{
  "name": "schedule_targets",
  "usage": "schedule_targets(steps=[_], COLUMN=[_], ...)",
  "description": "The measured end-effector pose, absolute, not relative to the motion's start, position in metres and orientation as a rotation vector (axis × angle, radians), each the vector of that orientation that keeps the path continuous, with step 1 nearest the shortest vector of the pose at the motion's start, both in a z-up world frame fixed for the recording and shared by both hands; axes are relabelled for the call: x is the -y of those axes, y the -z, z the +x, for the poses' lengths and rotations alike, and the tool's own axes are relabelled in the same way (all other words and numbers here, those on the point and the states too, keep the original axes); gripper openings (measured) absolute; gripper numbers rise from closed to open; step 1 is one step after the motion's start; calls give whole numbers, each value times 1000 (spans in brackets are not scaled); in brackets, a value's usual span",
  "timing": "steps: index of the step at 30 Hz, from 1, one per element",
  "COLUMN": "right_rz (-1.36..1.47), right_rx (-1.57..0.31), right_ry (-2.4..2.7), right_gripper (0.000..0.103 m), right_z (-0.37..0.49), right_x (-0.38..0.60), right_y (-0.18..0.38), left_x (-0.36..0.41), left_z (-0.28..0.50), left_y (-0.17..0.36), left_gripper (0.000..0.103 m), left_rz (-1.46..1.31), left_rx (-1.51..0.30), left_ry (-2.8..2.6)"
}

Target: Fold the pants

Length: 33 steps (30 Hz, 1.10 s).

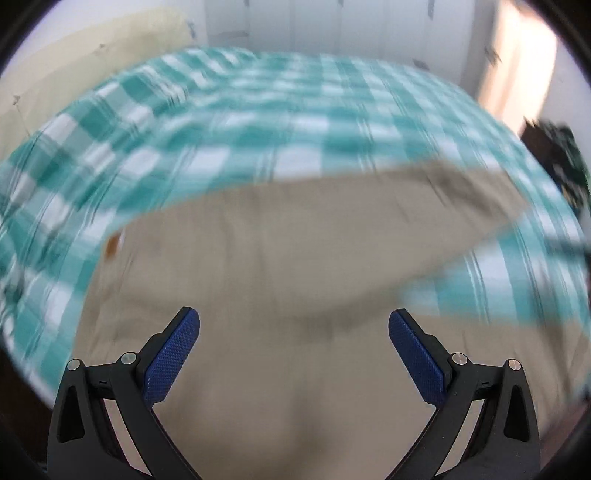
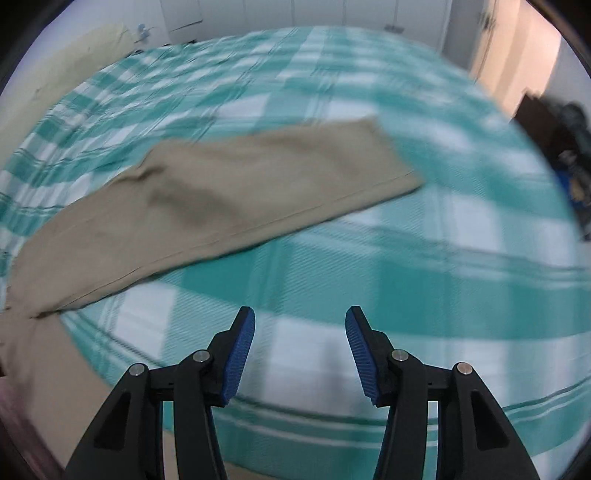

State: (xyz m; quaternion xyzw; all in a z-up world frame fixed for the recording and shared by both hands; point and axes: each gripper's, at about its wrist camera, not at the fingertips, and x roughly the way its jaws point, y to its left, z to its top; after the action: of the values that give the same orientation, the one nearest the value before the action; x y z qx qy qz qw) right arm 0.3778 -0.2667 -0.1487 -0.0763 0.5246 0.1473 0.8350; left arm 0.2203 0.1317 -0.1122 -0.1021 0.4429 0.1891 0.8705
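Note:
Tan pants (image 1: 295,240) lie spread on a bed with a teal and white checked cover (image 1: 236,122). In the left wrist view the cloth fills the lower half, and my left gripper (image 1: 294,325) hovers over it, open wide, with nothing between its blue pads. In the right wrist view one pant leg (image 2: 236,188) stretches from the lower left toward its hem at the upper right. My right gripper (image 2: 300,323) is open above the bare cover, below and to the right of that leg, and holds nothing. Both views are motion-blurred.
A cream headboard or pillow (image 2: 66,66) sits at the far left of the bed. White cupboard doors (image 2: 332,14) stand behind. Dark clutter (image 2: 569,155) lies past the bed's right edge. The checked cover (image 2: 424,236) spreads wide around the pants.

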Motion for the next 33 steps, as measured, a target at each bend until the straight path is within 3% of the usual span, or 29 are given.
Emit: schedule_targets(steps=[4, 6, 8, 12, 14, 15, 16, 17, 18, 19, 22, 25, 29, 31, 33], right_rz=[-46, 99, 270, 380, 255, 253, 308, 349, 351, 362, 304, 221, -107, -194, -56], right_rx=[-1092, -1086, -1111, -1253, -1264, -1248, -1216, -1164, -1105, -1064, -991, -1019, -1113, -1147, -1116], right_ry=[-418, -508, -599, -639, -541, -508, -456, -331, -175, -95, -65, -349, -540, -405, -284], right_gripper=[51, 53, 58, 59, 45, 25, 16, 21, 39, 51, 52, 52, 52, 44, 40], right_z=[417, 444, 473, 521, 558, 570, 584, 597, 604, 606, 599, 576, 535, 535, 534], right_x=[220, 193, 166, 126, 136, 149, 179, 212, 246, 268, 307, 282, 222, 229, 261], right_y=[146, 140, 144, 195, 219, 221, 223, 218, 210, 203, 178, 168, 202, 225, 222], left_x=[-163, -178, -185, -187, -188, -188, -188, -183, -183, -183, -183, -183, -182, -182, -182], left_z=[296, 315, 309, 281, 277, 276, 276, 274, 272, 273, 280, 281, 282, 283, 283], left_y=[163, 212, 243, 254, 255, 256, 257, 257, 258, 258, 261, 261, 260, 258, 250], left_gripper=[102, 101, 102, 102, 102, 102, 102, 102, 102, 102, 102, 102, 102, 102, 102], left_rz=[-182, -176, -210, -202, -207, -207, -203, -198, -195, -197, -211, -207, -197, -199, -189], left_rx=[-884, -1017, -1103, -1037, -1030, -1023, -1017, -1010, -997, -993, -982, -973, -977, -989, -1022], left_ry=[-507, -539, -501, -434, -426, -427, -429, -433, -435, -434, -427, -431, -439, -442, -458])
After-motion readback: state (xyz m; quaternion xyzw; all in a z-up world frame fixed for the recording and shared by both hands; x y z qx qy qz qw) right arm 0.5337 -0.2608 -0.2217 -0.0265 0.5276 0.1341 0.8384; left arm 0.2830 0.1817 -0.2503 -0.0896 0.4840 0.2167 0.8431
